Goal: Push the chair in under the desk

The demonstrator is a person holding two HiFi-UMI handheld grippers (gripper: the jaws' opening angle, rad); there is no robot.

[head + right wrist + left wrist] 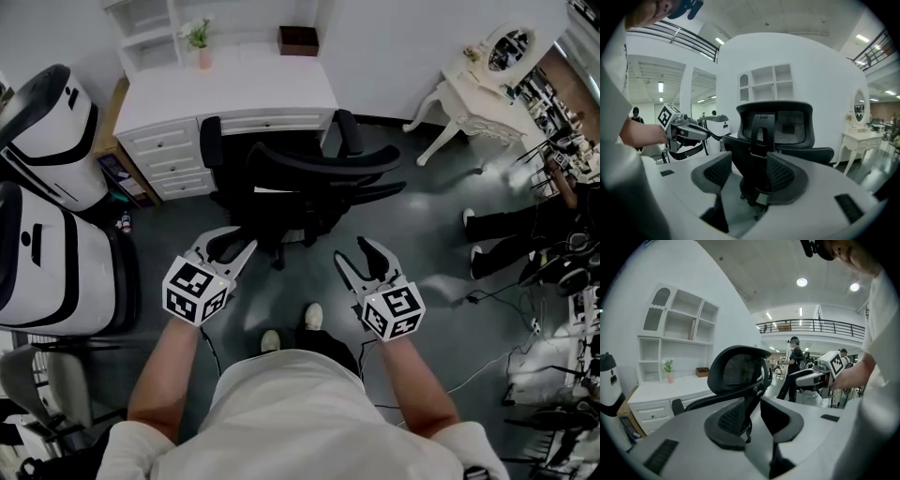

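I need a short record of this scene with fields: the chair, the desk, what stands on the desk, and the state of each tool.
chair: black office chair, faces the desk, backrest toward the person
desk: white, against the wall, drawers at the head view's left
on desk: potted plant; brown box
left tool: jaws apart, nothing between them, not touching the chair
right tool: jaws apart, empty, not touching the chair

Ceiling lights (802, 282) give bright, fisheye-warped, dark-cornered views.
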